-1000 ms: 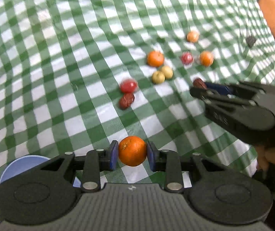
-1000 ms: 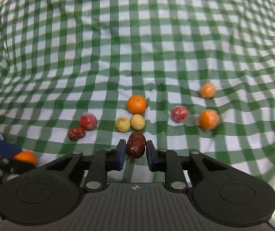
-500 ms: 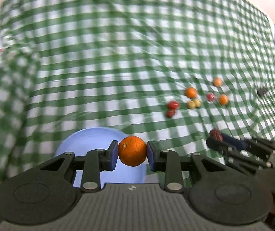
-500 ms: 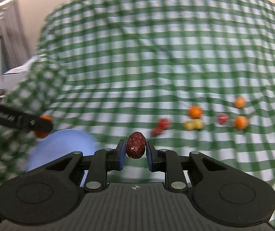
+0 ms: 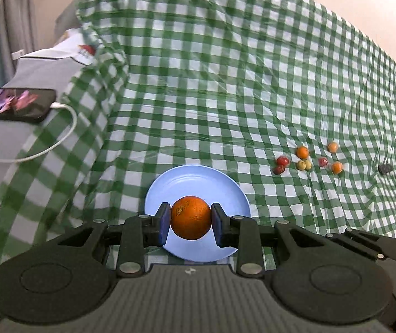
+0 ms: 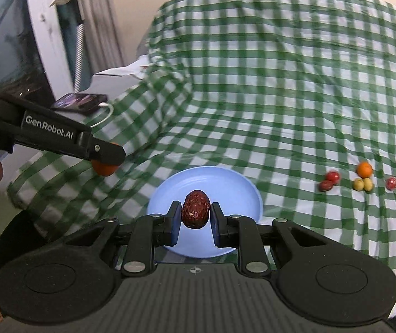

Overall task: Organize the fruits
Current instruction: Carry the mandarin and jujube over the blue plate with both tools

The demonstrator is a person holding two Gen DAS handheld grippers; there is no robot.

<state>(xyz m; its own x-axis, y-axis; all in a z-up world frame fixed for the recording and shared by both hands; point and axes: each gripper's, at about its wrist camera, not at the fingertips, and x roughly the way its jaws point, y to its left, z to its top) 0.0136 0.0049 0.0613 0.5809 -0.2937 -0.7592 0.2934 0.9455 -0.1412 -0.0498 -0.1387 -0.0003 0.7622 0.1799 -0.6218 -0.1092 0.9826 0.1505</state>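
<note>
My left gripper [image 5: 190, 223] is shut on a small orange [image 5: 190, 217], held in the air over the empty blue plate [image 5: 198, 179]. My right gripper [image 6: 195, 218] is shut on a wrinkled dark red date [image 6: 195, 208], also above the blue plate [image 6: 220, 179]. In the right wrist view the left gripper [image 6: 106, 163] comes in from the left with the orange [image 6: 104, 168] showing under its tip. Several small fruits lie on the green checked cloth to the right: an orange [image 5: 302, 152], two yellow-green ones [image 5: 303, 164], red ones [image 5: 282, 161] and another date [image 5: 278, 169].
A phone [image 5: 17, 105] with a white cable lies on a grey surface off the cloth's left edge. A small dark object [image 5: 385, 168] sits on the cloth at the far right. White furniture [image 6: 45, 41] stands beyond the table's left side.
Both grippers have risen and swung left, away from the fruit cluster, each keeping its fruit. The blue plate has come from the lower left corner to directly under both.
</note>
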